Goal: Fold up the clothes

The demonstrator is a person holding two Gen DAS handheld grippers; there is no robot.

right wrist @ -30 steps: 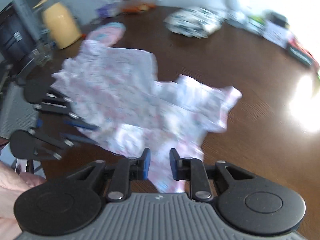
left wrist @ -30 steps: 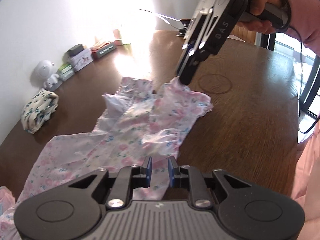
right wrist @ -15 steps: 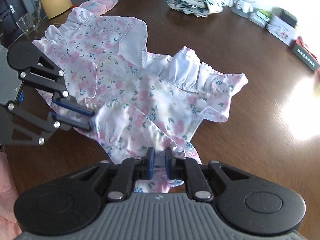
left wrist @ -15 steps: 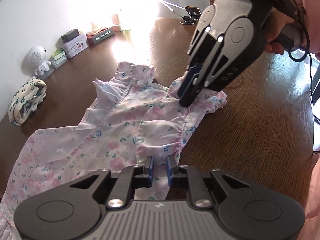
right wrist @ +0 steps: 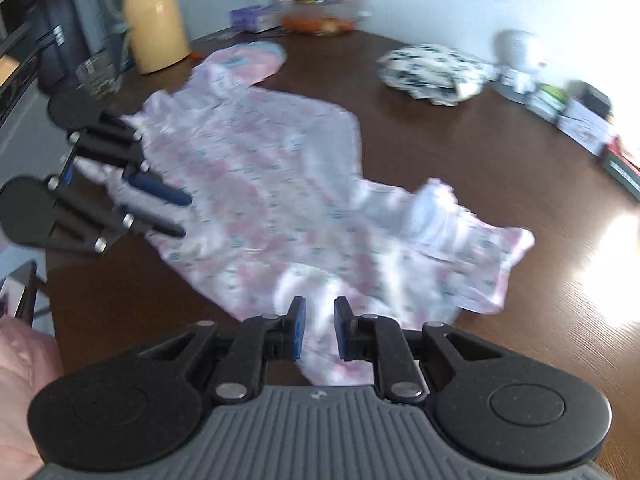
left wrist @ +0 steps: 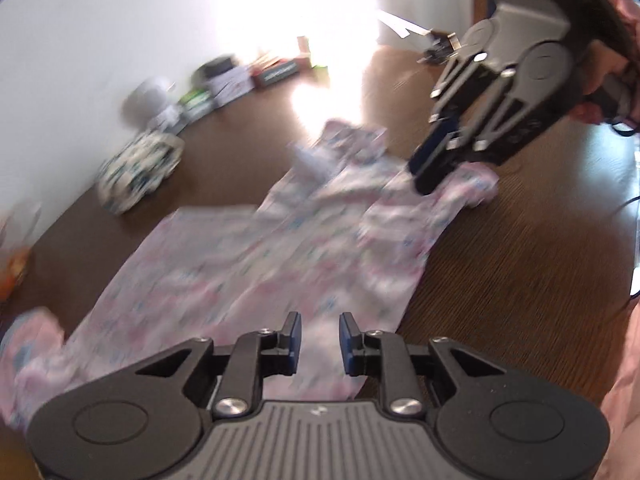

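Fabric: thin floral cotton, soft and light; judged limp, so it will sag and slide on the polished wood unless lifted at two points.
Garment place: the pink dress [left wrist: 304, 248] lies spread on the brown table [left wrist: 520, 264], stretching from just under the left gripper [left wrist: 319, 338] ahead to the right gripper [left wrist: 430, 168].
Left gripper state: jaws have just been opening, now parted a little, cloth lying in the gap; the pads do not appear to press it.
Right gripper state: the right gripper's jaws have likewise just been opening; a fold of the dress sits between them, seemingly loose.
Where to take hold: the ruffled sleeve edge [right wrist: 496, 264] ahead and right of the right gripper, and the side seam beneath the left one.
Change from half a second ago: the dress lies flatter and longer, both pinches have eased, and both views are now blurred.
Nearby: a folded garment [right wrist: 436, 74] far ahead.
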